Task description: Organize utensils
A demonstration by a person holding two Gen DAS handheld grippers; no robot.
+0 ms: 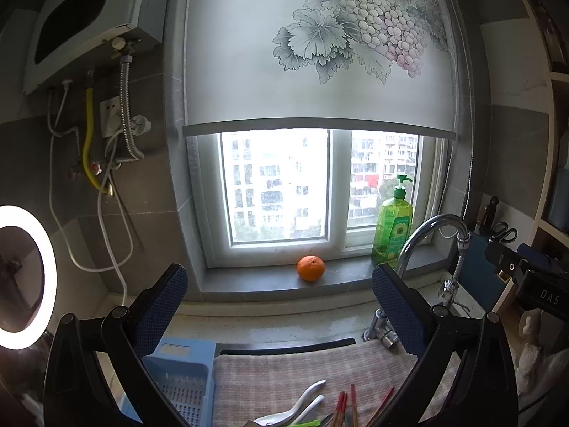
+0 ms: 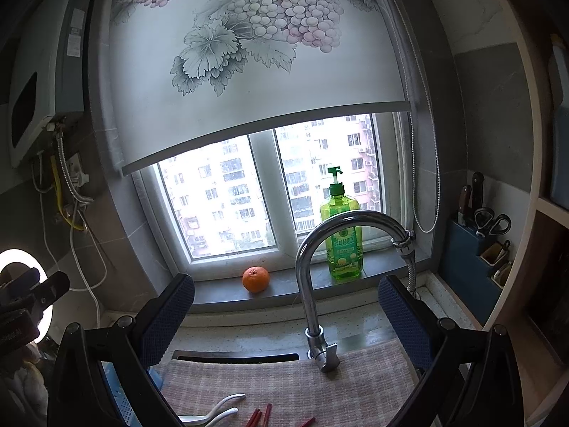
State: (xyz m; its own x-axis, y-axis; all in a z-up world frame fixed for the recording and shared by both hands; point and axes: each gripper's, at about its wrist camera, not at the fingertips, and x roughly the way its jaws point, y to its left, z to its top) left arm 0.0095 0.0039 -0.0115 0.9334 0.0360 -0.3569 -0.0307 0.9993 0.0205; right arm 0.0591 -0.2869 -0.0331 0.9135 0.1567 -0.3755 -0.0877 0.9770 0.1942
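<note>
Both the left gripper (image 1: pixel 279 307) and the right gripper (image 2: pixel 286 315) are held wide open, nothing gripped. White ceramic spoons (image 1: pixel 302 407) and red chopsticks (image 1: pixel 346 407) are seen lying on the pink checked cloth (image 1: pixel 284 373); the blue perforated plastic basket (image 1: pixel 185 384) is fully shown only in the left view, where "DAS" can be read on the other gripper

Each gripper, left (image 1: pixel 281 315) and right (image 2: pixel 286 320), has black angular link arms joined by round silver pivot screws. Its two fingers (image 1: pixel 161 315) carry dark blue, mesh-textured pads.
</note>
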